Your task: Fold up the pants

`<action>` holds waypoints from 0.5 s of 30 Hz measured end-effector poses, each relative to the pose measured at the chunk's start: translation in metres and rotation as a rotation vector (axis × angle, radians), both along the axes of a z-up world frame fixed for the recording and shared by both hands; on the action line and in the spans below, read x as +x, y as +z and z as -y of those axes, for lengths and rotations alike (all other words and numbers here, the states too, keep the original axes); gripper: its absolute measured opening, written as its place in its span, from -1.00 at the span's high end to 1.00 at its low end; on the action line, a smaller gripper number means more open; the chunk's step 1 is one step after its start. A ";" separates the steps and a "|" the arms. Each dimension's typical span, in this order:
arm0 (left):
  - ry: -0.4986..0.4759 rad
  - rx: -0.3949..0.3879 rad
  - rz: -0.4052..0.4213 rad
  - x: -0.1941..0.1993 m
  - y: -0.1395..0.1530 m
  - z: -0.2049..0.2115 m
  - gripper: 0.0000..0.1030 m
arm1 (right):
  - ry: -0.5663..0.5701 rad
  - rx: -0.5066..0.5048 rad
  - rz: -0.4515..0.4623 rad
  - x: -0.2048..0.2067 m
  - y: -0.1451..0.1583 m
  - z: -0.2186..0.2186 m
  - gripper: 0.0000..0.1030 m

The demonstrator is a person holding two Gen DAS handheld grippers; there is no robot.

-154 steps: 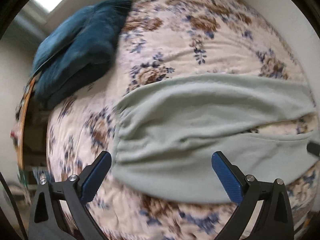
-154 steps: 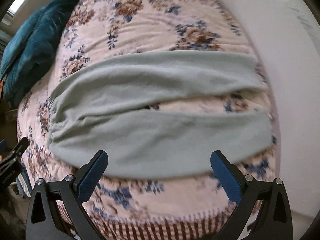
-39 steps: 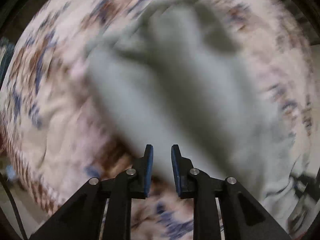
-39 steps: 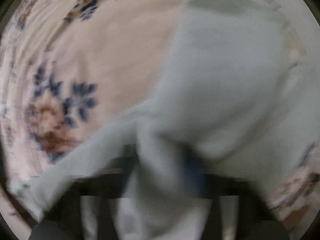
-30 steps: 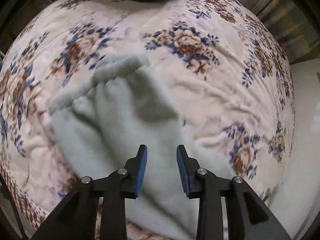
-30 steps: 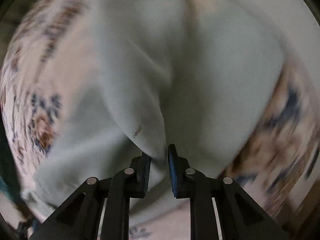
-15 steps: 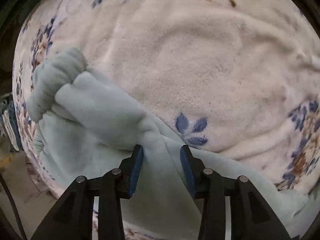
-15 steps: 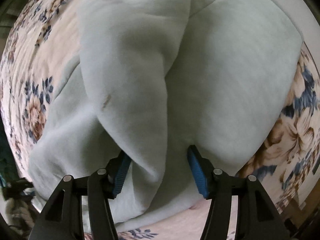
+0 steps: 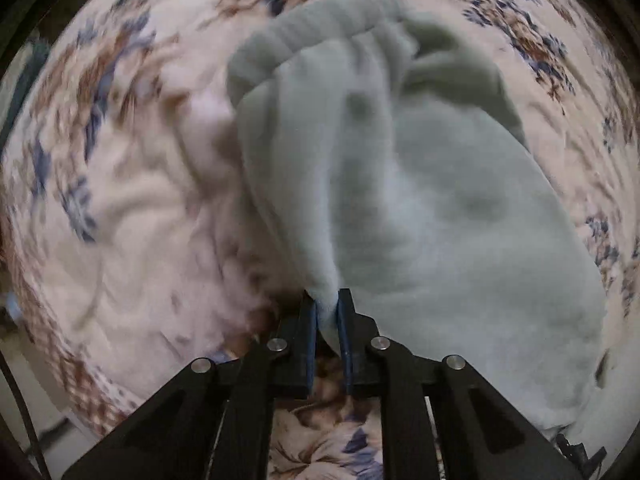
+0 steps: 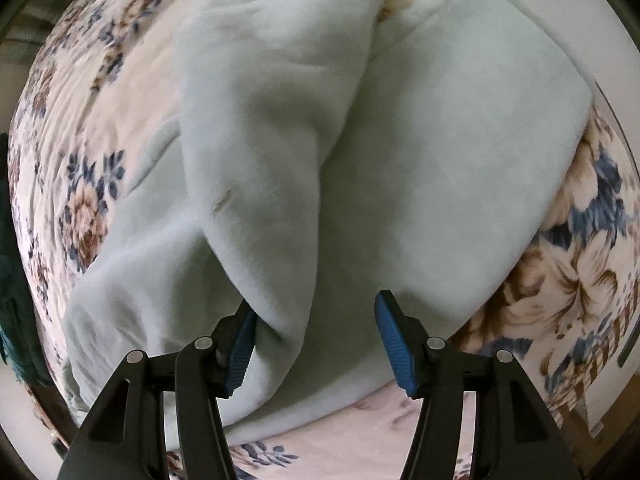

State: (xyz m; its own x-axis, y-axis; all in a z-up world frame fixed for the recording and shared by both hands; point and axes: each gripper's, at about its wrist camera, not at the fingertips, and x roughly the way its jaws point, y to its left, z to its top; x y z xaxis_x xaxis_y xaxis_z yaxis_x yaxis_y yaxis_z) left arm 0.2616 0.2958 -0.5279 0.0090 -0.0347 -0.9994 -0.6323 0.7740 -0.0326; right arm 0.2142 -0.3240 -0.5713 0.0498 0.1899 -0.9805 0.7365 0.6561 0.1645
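Slipping is being risked: a thin fold of the pants [image 9: 420,200], bunched mid-bedspread [image 9: 120,240], is being pinched by the left gripper [image 9: 327,312], while nothing is being held by the right gripper [image 10: 316,344], spread wide over cloth.

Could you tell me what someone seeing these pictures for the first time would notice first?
The pale green pants dominate both views, lying bunched on the floral blanket. In the left wrist view the left gripper is shut on a fold of the fabric, which rises away from it toward the gathered waistband at the top. In the right wrist view the right gripper stands open, with a thick fold of cloth lying between its blue pads.
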 end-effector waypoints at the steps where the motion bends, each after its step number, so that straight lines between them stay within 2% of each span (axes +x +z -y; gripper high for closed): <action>1: -0.015 0.009 0.009 -0.003 0.001 0.002 0.72 | 0.007 -0.010 0.022 0.002 0.006 -0.002 -0.18; 4: -0.058 0.060 0.022 -0.014 0.010 0.015 0.65 | 0.064 -0.078 0.087 0.015 0.036 -0.003 -0.18; 6: -0.065 0.135 0.037 -0.028 0.028 0.031 0.64 | 0.095 -0.134 0.130 0.025 0.061 0.002 -0.18; 7: -0.065 0.169 0.064 -0.035 0.038 0.041 0.64 | 0.115 -0.166 0.151 0.034 0.074 0.005 -0.19; 9: -0.080 0.220 0.150 -0.048 0.058 0.067 0.62 | 0.168 -0.207 0.162 0.058 0.082 0.008 -0.34; 10: -0.092 0.229 0.183 -0.052 0.063 0.082 0.48 | 0.200 -0.230 0.154 0.073 0.080 0.011 -0.35; 12: -0.148 0.244 0.196 -0.048 0.065 0.104 0.26 | 0.254 -0.251 0.109 0.107 0.064 0.013 -0.35; 13: -0.192 0.246 0.182 -0.038 0.061 0.113 0.14 | 0.283 -0.245 0.063 0.123 0.049 0.018 -0.35; 15: -0.285 0.225 0.146 -0.012 0.046 0.136 0.08 | 0.331 -0.214 -0.021 0.145 0.016 0.024 -0.35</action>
State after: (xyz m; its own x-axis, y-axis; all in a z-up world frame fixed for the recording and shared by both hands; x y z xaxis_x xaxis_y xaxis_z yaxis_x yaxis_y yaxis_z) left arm 0.2499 0.1599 -0.4819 0.1734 0.1635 -0.9712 -0.3924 0.9159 0.0841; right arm 0.3595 -0.3485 -0.5552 -0.0005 -0.0163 -0.9999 0.4808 0.8767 -0.0146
